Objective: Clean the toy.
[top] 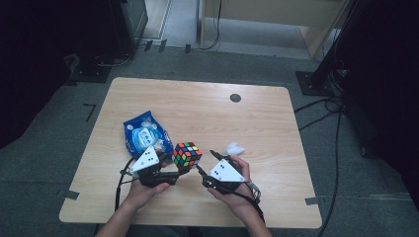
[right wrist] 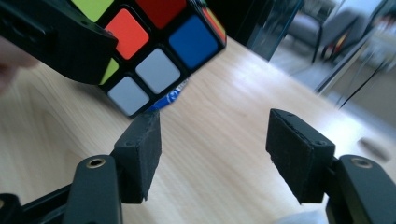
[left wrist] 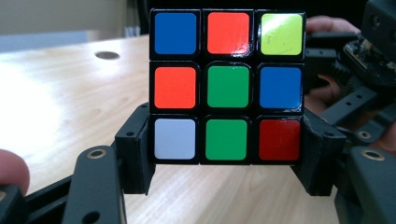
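Note:
A scrambled puzzle cube is held just above the wooden table, near its front middle. My left gripper is shut on the cube's lowest layer. In the left gripper view the jaws press on both sides of the cube, the left gripper clamping the bottom row. My right gripper stands open just right of the cube. In the right gripper view the right gripper has only bare table between its jaws, and the cube sits up and to the left of them.
A blue packet lies on the table behind my left hand. A crumpled white tissue rests beyond my right hand. A round cable hole sits near the far edge. The far half of the table is bare wood.

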Demonstrator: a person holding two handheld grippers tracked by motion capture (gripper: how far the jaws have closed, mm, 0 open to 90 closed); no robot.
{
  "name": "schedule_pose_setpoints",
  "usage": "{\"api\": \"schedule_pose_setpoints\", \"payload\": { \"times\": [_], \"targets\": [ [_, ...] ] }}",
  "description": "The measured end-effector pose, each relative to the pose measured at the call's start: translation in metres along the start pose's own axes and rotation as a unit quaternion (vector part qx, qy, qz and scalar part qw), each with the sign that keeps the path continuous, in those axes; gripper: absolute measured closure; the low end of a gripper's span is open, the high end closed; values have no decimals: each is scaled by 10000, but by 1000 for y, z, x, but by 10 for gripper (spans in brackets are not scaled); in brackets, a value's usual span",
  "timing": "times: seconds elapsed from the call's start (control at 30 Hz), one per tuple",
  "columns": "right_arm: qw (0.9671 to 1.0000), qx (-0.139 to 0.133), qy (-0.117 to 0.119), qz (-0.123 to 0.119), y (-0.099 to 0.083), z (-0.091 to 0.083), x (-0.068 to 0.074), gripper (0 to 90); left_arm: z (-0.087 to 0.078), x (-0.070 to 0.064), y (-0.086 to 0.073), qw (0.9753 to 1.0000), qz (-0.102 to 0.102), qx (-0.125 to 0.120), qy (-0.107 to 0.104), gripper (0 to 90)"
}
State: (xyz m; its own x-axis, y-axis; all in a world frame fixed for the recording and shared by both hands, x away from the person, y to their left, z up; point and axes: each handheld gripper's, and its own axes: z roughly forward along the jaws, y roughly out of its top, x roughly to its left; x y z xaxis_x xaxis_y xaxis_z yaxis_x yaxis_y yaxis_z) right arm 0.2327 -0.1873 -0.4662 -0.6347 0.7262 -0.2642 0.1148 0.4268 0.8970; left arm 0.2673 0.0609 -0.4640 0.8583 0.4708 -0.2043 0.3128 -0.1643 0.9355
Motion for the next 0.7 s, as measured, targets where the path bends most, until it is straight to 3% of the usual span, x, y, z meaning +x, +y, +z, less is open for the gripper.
{"api": "schedule_pose_setpoints", "payload": {
  "times": [0.07, 0.17, 0.3, 0.53, 0.63, 0.7],
  "targets": [
    [9992, -82, -104, -382, -2, 0, 1, 381, 2, -1, 0, 9999, 12, 137, -96, 342],
    [9973, -127, -114, -709, -6, 1, 2, 405, 5, -2, 1, 9995, -19, 247, -181, 341],
    [9914, -248, -121, -1279, -10, 1, 6, 397, 6, 0, 2, 9988, -177, 369, -263, 341],
    [9845, -277, -86, -1731, -13, 3, 11, 384, 8, 5, 2, 9974, -383, 542, -266, 341],
    [9825, -222, -6, -1847, -14, 5, 17, 396, 9, 4, 2, 9975, -374, 529, -266, 341],
    [9831, -211, 77, -1819, -15, 7, 21, 397, 10, 2, 2, 9977, -366, 512, -238, 341]
  ]
}}
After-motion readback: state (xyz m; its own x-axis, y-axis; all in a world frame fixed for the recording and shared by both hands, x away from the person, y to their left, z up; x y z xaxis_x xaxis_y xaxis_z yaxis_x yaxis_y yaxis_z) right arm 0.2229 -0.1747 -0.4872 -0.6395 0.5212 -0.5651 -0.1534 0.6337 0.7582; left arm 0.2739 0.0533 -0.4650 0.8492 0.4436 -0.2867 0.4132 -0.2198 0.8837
